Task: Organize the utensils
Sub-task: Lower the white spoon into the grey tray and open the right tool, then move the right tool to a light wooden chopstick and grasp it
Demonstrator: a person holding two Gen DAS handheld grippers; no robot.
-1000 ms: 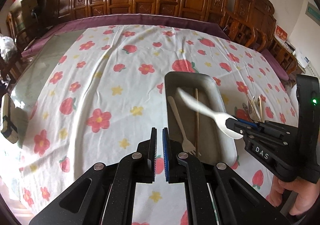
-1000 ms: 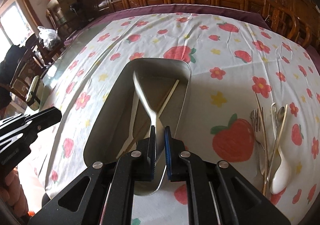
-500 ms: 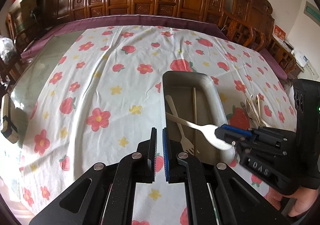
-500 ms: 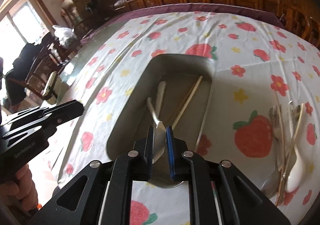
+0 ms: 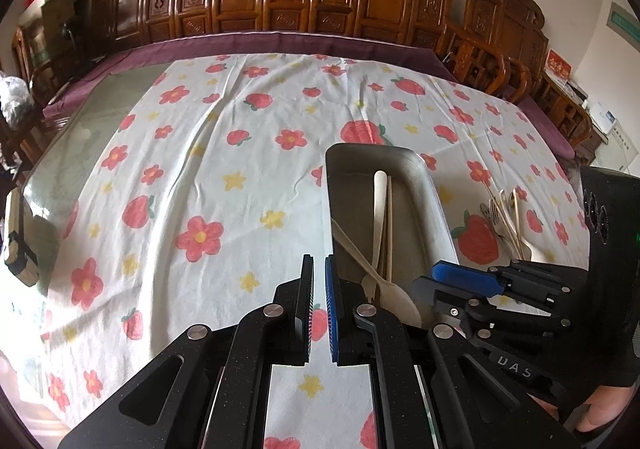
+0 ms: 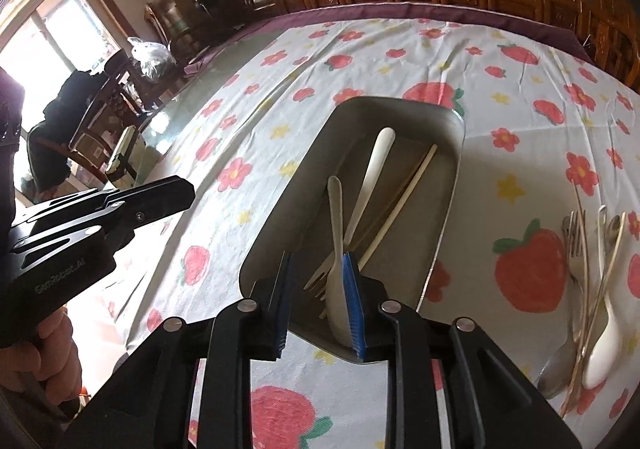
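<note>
Our right gripper (image 6: 318, 297) has just let go: half a second ago its jaws were pinched on the bowl of the pale spoon (image 6: 335, 249), and now they stand apart over the near end of the metal tray (image 6: 444, 209). That spoon now lies in the tray with its handle pointing to the far end; its bowl looks to be touching the right blue pad, though from this angle we cannot be sure it has fully settled. It crosses the fork (image 6: 352, 217) already in the tray, whose tines sit at the near end, and a single chopstick (image 6: 404, 201) lies along the tray's right side.

Our left gripper (image 5: 318, 313) hovers above the flowered tablecloth (image 5: 192, 189) just left of the tray, with only a narrow gap between its pads and nothing held. It has not shifted over the last second.

So we judge one more utensil sorted: three pieces are in the tray. What remains is the loose pile of utensils (image 6: 588, 289) on the cloth to the right of the tray, where a white spoon, metal forks and more chopsticks lie tangled together. We would back the right gripper clear of the spoon before swinging right to that pile.
</note>
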